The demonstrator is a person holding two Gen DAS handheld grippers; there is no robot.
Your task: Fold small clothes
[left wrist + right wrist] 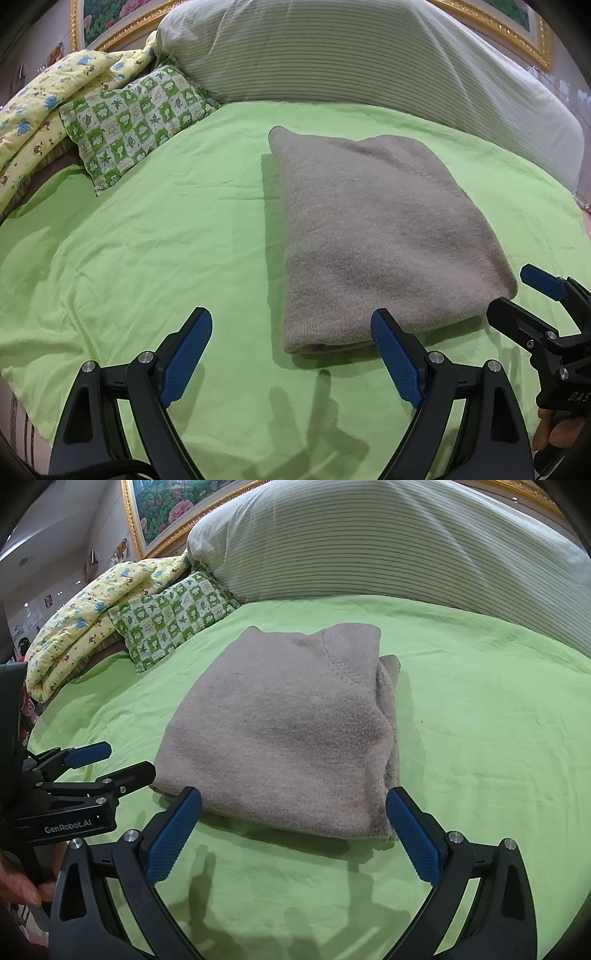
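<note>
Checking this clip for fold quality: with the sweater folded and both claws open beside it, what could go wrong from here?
1. The grey sweater looks folded, but a layer sticks out past its right edge; another pinch by the right claw may drag that layer loose.
2. The left claw sits close to the near edge, so a careless move could nudge the stack.
3. The green sheet is wrinkled and could bunch if the sweater is slid.

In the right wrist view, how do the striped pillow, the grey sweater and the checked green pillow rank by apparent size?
1. Large grey-striped white pillow.
2. Folded grey knitted sweater, nearer the camera, so this order is unsure.
3. Small green-and-white checked pillow, clearly smallest, though farther away.
</note>
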